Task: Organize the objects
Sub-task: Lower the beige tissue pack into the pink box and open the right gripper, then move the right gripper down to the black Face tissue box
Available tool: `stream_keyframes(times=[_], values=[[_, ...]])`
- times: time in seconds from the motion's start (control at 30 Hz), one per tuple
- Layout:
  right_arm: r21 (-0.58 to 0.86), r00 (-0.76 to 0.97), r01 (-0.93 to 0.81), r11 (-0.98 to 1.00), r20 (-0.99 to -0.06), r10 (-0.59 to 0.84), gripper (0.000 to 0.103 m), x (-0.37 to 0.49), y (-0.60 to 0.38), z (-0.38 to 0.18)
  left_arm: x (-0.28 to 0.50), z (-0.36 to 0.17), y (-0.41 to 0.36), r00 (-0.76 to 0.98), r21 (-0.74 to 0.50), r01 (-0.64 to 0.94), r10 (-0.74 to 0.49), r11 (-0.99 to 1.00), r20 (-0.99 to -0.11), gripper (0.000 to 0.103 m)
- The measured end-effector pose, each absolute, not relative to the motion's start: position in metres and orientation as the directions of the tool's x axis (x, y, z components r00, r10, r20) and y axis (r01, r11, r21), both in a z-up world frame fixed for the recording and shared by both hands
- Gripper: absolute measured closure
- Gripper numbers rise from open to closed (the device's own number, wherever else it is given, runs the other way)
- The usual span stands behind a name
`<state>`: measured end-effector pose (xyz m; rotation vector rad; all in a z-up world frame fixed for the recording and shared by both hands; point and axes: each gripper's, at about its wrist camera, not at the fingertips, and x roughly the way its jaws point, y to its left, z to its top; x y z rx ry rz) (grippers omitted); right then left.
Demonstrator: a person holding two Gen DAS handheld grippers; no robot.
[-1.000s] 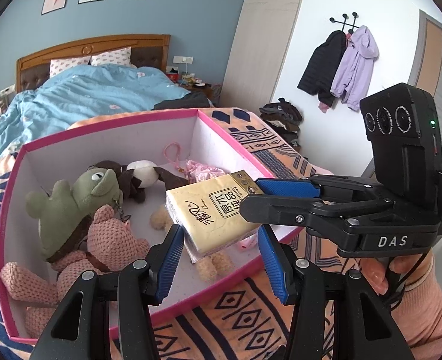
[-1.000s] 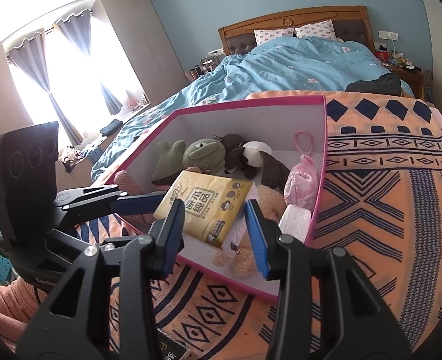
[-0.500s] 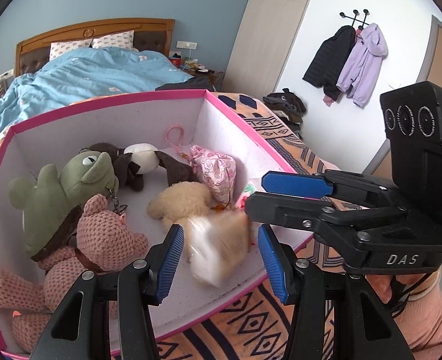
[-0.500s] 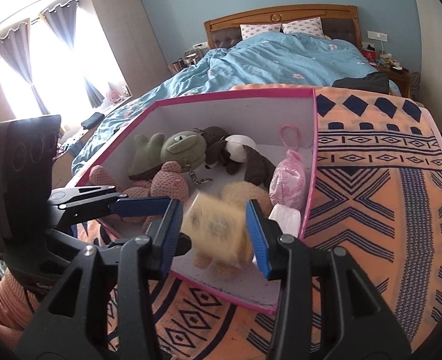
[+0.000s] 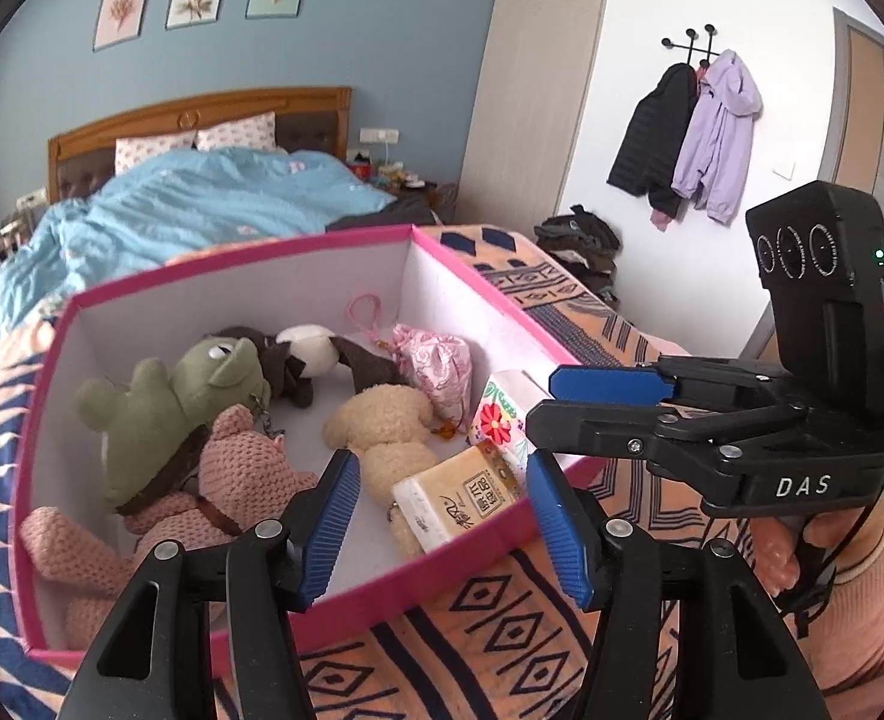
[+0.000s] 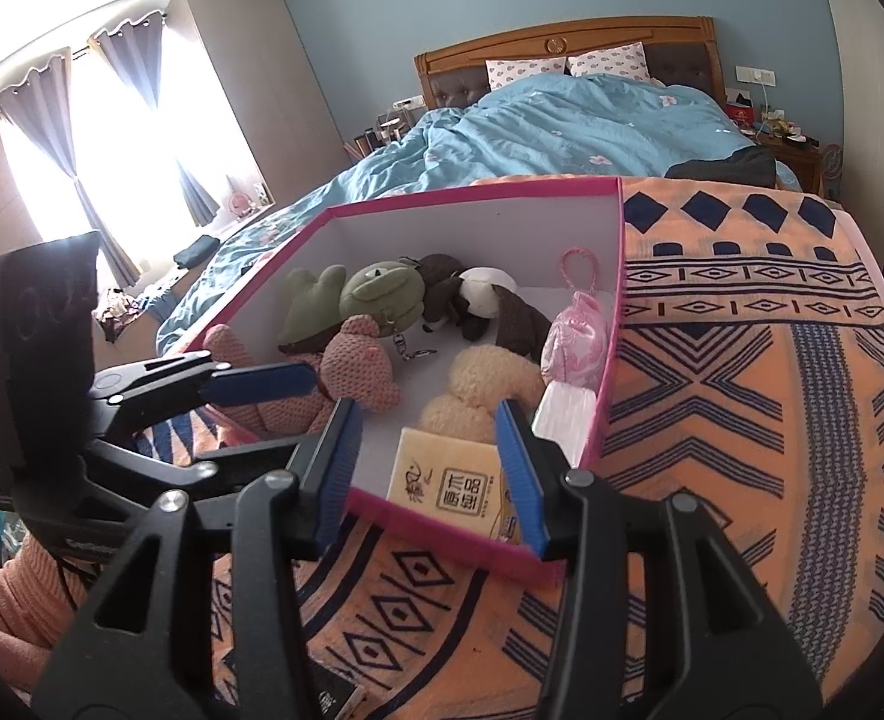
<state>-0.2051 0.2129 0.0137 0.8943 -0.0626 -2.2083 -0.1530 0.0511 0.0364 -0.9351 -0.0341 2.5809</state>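
Dropped from my right gripper [image 6: 429,468], jaws of both now spread empty, the tissue pack [image 6: 448,480] leans at the box's [image 5: 381,606] 6 o'clock wall and could snag my left gripper [image 5: 442,522].

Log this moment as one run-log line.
left tool: open, empty | right tool: open, empty | tissue pack: lying in box, near corner, on cream plush

Bright, even daylight. Blown-out glare at the window [image 6: 141,138] in the upper left of the right wrist view. Soft, faint shadows inside the box [image 5: 460,300]. Sharp at centre; strongly bent at the edges, with black corners. No motion blur.
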Motion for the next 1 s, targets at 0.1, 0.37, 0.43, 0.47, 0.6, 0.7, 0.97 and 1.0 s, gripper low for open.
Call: stream_keyframes(times=[0.1, 0.37, 0.43, 0.47, 0.6, 0.7, 0.97, 1.0], values=[[0.302, -0.483, 0.629, -0.717, -0.570, -0.664, 0.054, -0.198, 0.216, 0.017, -0.142, 0.042, 0.053, -0.718, -0.127, -0.355, 0.357, -0.926, -0.597, 0.044], [0.298, -0.471, 0.666, -0.684, -0.543, -0.695, 0.052, -0.174, 0.219, 0.026, -0.117, 0.044, 0.054, -0.736, -0.103, -0.352, 0.344, -0.930, -0.583, 0.042], [0.297, -0.466, 0.676, -0.675, -0.538, -0.702, 0.048, -0.167, 0.220, 0.026, -0.110, 0.043, 0.054, -0.738, -0.101, -0.349, 0.339, -0.932, -0.583, 0.030], [0.294, -0.462, 0.681, -0.671, -0.537, -0.705, 0.047, -0.163, 0.220, 0.026, -0.105, 0.043, 0.053, -0.746, -0.096, -0.345, 0.335, -0.934, -0.576, 0.023], [0.307, -0.441, 0.688, -0.658, -0.543, -0.715, 0.046, -0.154, 0.222, 0.019, -0.091, 0.040, 0.051, -0.752, -0.101, -0.345, 0.339, -0.933, -0.565, 0.019], [0.318, -0.418, 0.689, -0.651, -0.559, -0.716, 0.041, -0.146, 0.224, 0.010, -0.079, 0.034, 0.050, -0.748, -0.099, -0.347, 0.339, -0.933, -0.571, 0.018], [0.368, -0.328, 0.676, -0.639, -0.626, -0.707, 0.036, -0.129, 0.227, -0.031, -0.058, 0.001, 0.051, -0.689, -0.129, -0.343, 0.343, -0.930, -0.639, 0.017], [0.377, -0.318, 0.672, -0.637, -0.630, -0.708, 0.036, -0.127, 0.228, -0.035, -0.056, -0.003, 0.051, -0.681, -0.136, -0.342, 0.345, -0.930, -0.646, 0.017]])
